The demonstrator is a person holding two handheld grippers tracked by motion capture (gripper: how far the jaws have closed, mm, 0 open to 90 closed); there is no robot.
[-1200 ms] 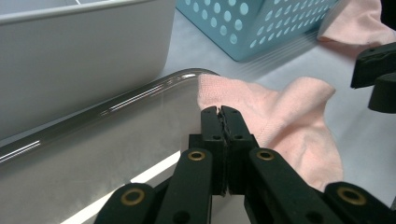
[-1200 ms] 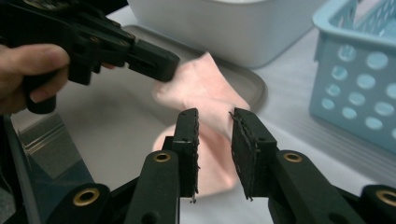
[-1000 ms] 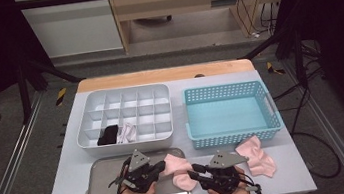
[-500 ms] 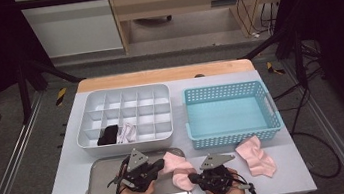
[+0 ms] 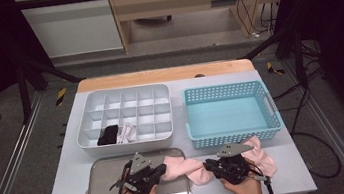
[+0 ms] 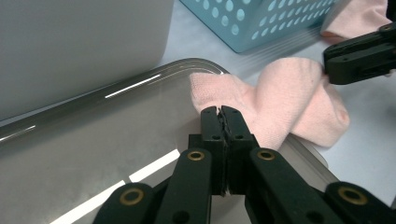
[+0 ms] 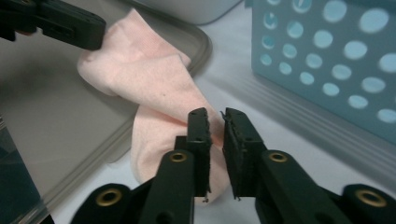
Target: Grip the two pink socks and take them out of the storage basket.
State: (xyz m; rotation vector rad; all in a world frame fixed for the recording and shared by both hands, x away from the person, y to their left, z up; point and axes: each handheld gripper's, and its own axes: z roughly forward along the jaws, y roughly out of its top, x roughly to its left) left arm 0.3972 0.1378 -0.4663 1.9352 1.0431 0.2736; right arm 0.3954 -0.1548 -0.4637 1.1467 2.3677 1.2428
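Now left gripper (image 6: 221, 111) clamps pink sock (image 6: 285, 102); right gripper (image 7: 215, 116), jaws just reopening, straddles it.

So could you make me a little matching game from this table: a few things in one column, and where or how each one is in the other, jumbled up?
Things:
1. black sock
2. blue basket
3. pink sock
4. left hand-held gripper

Places or states:
A. lies partly over the metal tray's rim
B. jaws shut together at the sock's edge
C. in a front compartment of the white divided box
D. stands right of the white box, nothing in it

Pairs: 1-C, 2-D, 3-A, 4-B
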